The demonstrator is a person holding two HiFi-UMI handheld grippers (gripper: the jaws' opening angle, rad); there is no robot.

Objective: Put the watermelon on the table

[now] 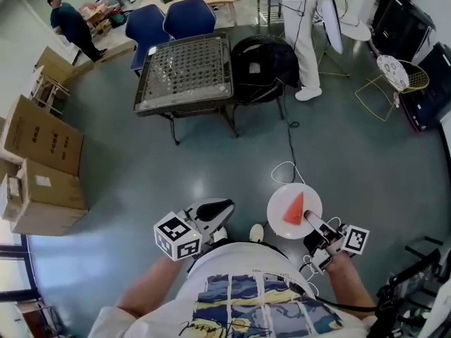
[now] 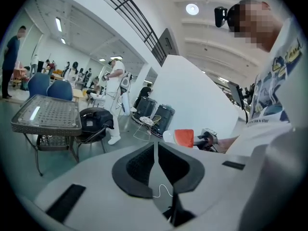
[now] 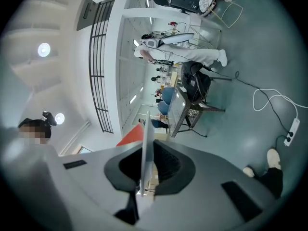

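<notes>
A red wedge of watermelon point(image 1: 294, 208) lies on a small round white plate point(image 1: 282, 220) held in the air over the floor. My right gripper point(image 1: 315, 223) is shut on the plate's near rim. In the right gripper view the plate point(image 3: 146, 143) stands edge-on between the pads, with the watermelon point(image 3: 130, 136) to its left. My left gripper point(image 1: 223, 208) is shut and empty, apart from the plate on its left. From the left gripper point(image 2: 156, 153), the watermelon point(image 2: 184, 137) shows to the right. The glass-topped table point(image 1: 184, 69) stands far ahead.
A black chair with a bag point(image 1: 264, 65) stands right of the table, with two blue chairs point(image 1: 173, 20) behind it. Cardboard boxes point(image 1: 42, 160) are stacked at left. A white cable point(image 1: 285, 169) lies on the floor. A person in white point(image 1: 304, 34) stands beyond, by a wire chair point(image 1: 394, 76).
</notes>
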